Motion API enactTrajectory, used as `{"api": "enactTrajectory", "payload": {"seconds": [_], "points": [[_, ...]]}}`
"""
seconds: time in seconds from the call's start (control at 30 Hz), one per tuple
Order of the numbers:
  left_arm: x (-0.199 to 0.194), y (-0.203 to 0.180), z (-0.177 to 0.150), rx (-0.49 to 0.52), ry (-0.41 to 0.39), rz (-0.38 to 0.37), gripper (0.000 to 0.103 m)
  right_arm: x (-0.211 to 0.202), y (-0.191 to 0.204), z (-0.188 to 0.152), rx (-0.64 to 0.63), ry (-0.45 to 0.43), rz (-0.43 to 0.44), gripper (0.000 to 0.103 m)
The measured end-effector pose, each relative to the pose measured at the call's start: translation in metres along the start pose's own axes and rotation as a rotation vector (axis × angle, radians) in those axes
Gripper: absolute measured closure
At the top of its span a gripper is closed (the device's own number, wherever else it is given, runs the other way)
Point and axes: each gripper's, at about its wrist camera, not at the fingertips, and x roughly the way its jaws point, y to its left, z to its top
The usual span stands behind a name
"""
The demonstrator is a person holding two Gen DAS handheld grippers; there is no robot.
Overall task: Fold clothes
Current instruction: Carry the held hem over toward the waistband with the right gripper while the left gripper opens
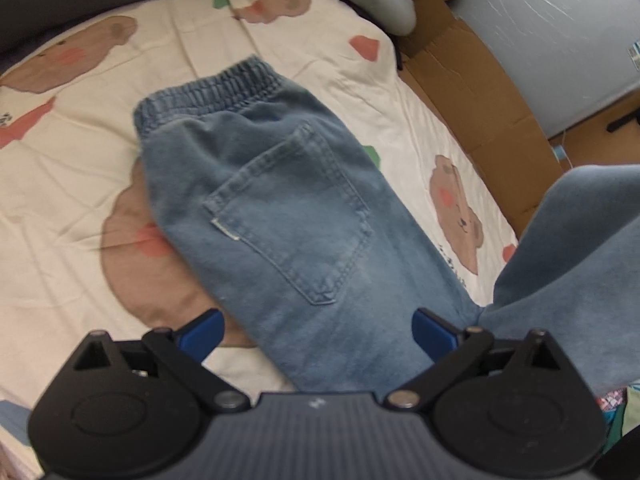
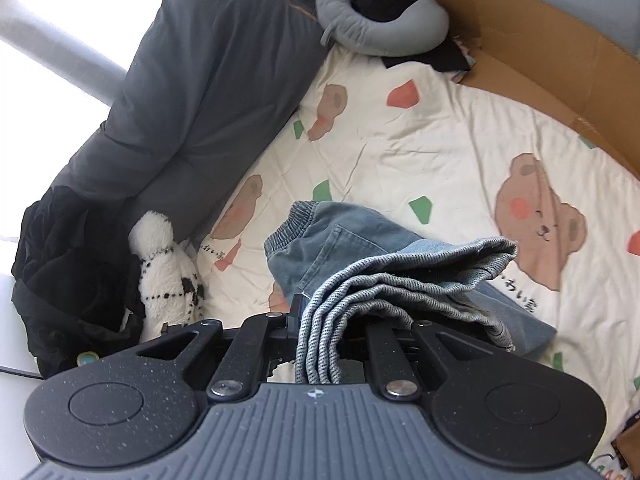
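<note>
Small blue jeans [image 1: 280, 208] lie back side up on the cream bear-print sheet [image 1: 80, 168], elastic waistband [image 1: 208, 88] toward the far side. My left gripper [image 1: 318, 330] hovers over the seat of the jeans, blue fingertips [image 1: 204, 330] spread wide, nothing between them. At the right, the leg part [image 1: 568, 264] rises off the bed. In the right wrist view my right gripper [image 2: 320, 320] is shut on the bunched leg hems [image 2: 360, 292], held above the jeans' upper part [image 2: 320, 248]; its fingertips are hidden by the cloth.
A dark grey duvet [image 2: 192, 92] lies along the far left. A white plush toy [image 2: 168, 272] and black clothing [image 2: 68, 272] sit beside it. A grey curved pillow [image 2: 380, 20] lies at the head. Flattened brown cardboard [image 1: 480, 92] borders the bed's right side.
</note>
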Motion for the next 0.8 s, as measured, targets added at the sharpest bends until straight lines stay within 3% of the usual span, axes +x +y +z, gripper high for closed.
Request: {"api": "enactTrajectory", "payload": {"seconds": [0.5, 0.8], "points": [[-0.018, 0.013, 0.0, -0.023, -0.014, 0.037, 0.002, 0.107, -0.01, -0.008, 0.097, 0.018, 0.073, 0.094], [-0.038, 0.024, -0.002, -0.08, -0.043, 0.08, 0.002, 0.169, 0.001, -0.011, 0.163, -0.053, 0.027, 0.091]]}}
